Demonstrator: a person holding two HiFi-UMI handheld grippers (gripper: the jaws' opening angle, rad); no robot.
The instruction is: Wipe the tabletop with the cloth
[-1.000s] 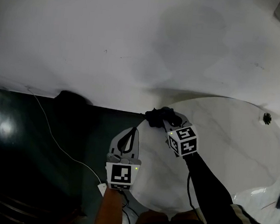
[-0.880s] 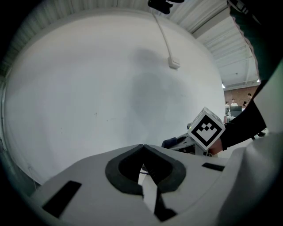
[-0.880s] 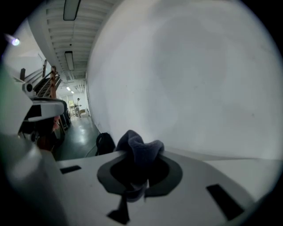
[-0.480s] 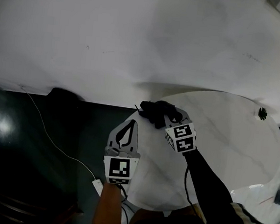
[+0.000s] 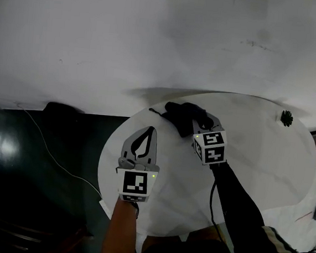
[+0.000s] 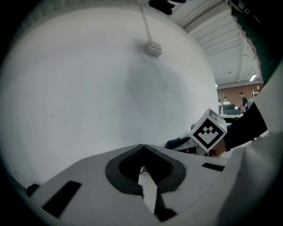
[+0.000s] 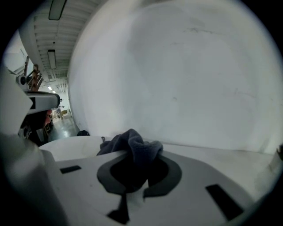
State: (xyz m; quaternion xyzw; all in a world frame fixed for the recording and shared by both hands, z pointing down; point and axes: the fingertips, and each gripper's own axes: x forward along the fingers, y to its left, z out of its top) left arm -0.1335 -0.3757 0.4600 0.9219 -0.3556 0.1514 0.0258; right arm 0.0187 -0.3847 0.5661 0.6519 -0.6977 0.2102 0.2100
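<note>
Tabletop (image 5: pixel 255 160): round, white with faint grey veining, set close against a plain white wall (image 5: pixel 127 37). Dark glossy floor (image 5: pixel 12 192) lies to its left.

Cloth (image 5: pixel 182 114): dark, bunched into a lump on the far left part of the tabletop, near the rim on the wall side. In the right gripper view the cloth (image 7: pixel 132 148) rises as a crumpled fold from between the jaws, with looser folds spilling left onto the white surface.

Right gripper (image 5: pixel 198 127): pointed toward the wall, jaws clamped on the cloth, with a wad of fabric pinched between the dark pads (image 7: pixel 170 175). Its marker cube (image 5: pixel 212 148) faces the person, and it is held at the end of an arm in a dark sleeve (image 5: pixel 239 209).

Left gripper (image 5: pixel 150 131): over the left part of the tabletop, beside the right gripper but apart from it, and clear of the cloth. Jaws are together with tips meeting and nothing between them. The left gripper view shows only a sliver of pale surface behind the closed tips. Whether it touches the tabletop cannot be told. It is held on a bare forearm (image 5: pixel 120 231).

Small dark object (image 5: pixel 286 117): on the far right of the tabletop near the wall-side rim, too small to identify.

Cable (image 5: pixel 55 158): thin and pale, running across the floor from the wall base toward the table's near left edge
</note>
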